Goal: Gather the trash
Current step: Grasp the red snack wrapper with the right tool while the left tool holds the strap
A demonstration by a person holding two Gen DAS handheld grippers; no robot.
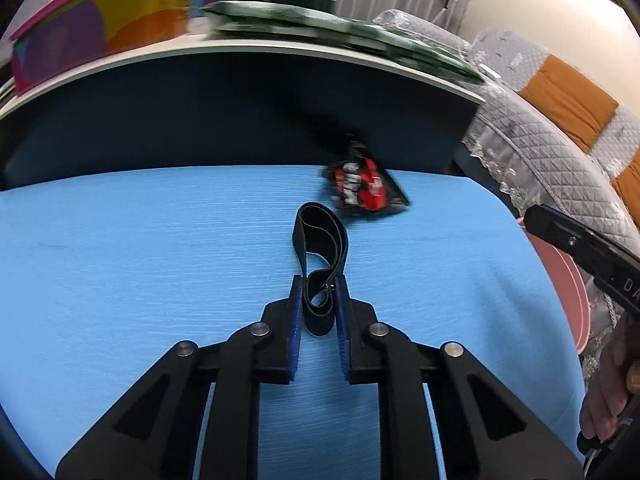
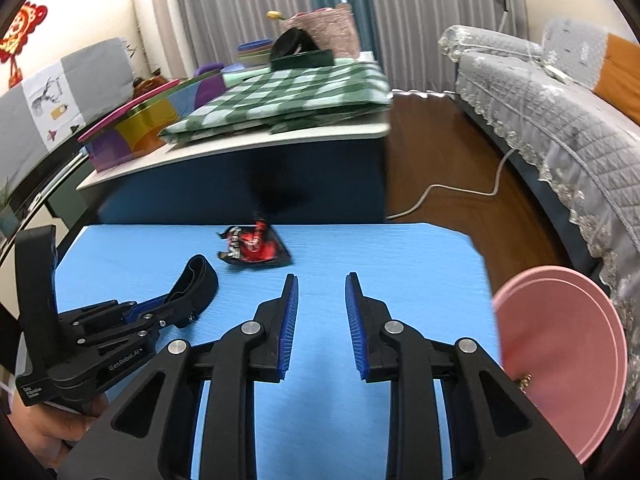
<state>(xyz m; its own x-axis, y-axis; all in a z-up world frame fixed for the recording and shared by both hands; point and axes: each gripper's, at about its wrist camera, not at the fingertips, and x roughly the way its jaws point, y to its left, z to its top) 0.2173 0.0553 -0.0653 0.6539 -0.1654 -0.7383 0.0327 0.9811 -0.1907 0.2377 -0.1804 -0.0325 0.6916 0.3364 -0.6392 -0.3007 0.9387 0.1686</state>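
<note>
A black strap loop (image 1: 320, 264) lies on the blue mat (image 1: 140, 260), its near end pinched between the blue pads of the left gripper (image 1: 319, 292). At one o'clock from the strap, just beyond it, sits a red-and-black snack wrapper (image 1: 366, 186). The right gripper (image 2: 322, 284) hovers over the mat with jaws apart, holding nothing. At three o'clock, off the mat's edge, stands a pink bin (image 2: 560, 356).

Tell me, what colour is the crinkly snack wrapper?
Red and black wrapper, clearest in the right wrist view.
</note>
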